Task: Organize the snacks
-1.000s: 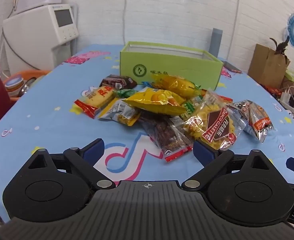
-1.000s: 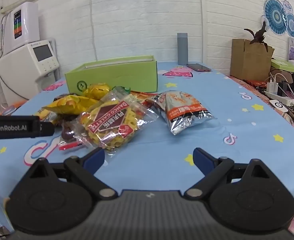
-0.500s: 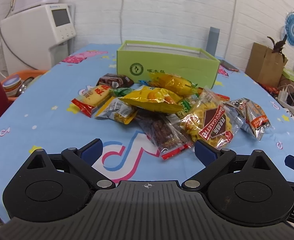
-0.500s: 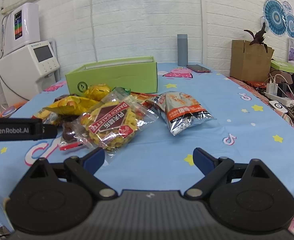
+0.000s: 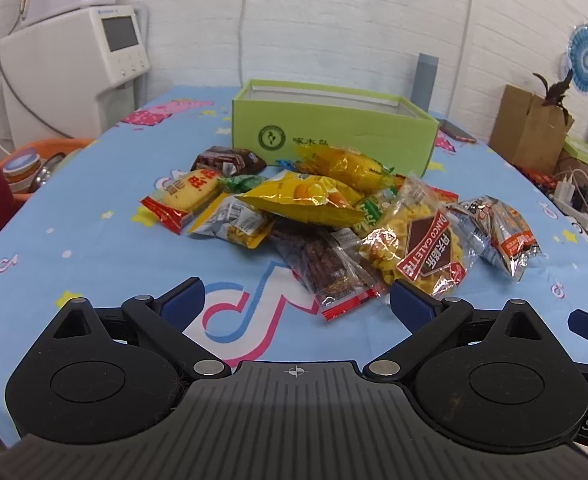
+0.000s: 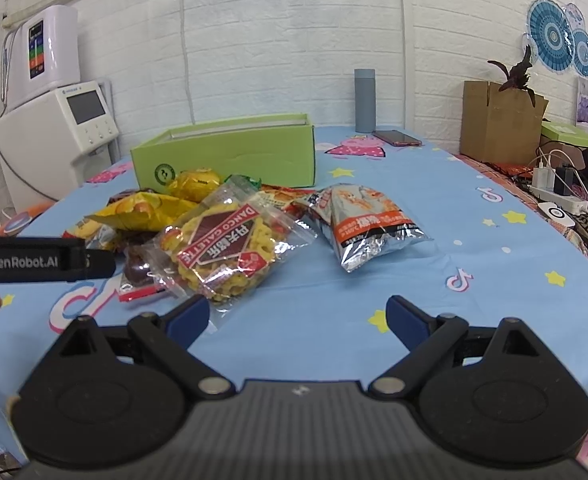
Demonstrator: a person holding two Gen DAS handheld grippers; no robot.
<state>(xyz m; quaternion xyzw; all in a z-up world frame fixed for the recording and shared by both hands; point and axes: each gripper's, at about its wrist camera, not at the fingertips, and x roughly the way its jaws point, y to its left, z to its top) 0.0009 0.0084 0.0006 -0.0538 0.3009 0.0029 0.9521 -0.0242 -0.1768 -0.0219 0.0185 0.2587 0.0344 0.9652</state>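
A pile of snack packets lies on the blue tablecloth in front of an open green box (image 5: 333,132), which also shows in the right wrist view (image 6: 230,156). The pile holds a yellow bag (image 5: 301,200), a clear Danco Galette packet (image 5: 417,248) (image 6: 226,248), a dark date packet (image 5: 325,272), a red-yellow cracker pack (image 5: 182,196) and a silver-orange packet (image 5: 501,236) (image 6: 369,224). My left gripper (image 5: 295,300) is open and empty, just short of the pile. My right gripper (image 6: 297,314) is open and empty, right of the pile.
A white appliance (image 5: 74,72) stands at the back left. A grey bottle (image 6: 365,100) and a phone (image 6: 397,138) sit behind the box. A cardboard box with a plant (image 6: 497,124) and power cables (image 6: 561,196) are at the right edge. An orange basin (image 5: 34,160) is at the left.
My left gripper has moved slightly forward toward the snack pile. My right gripper has barely moved. Both stay open.
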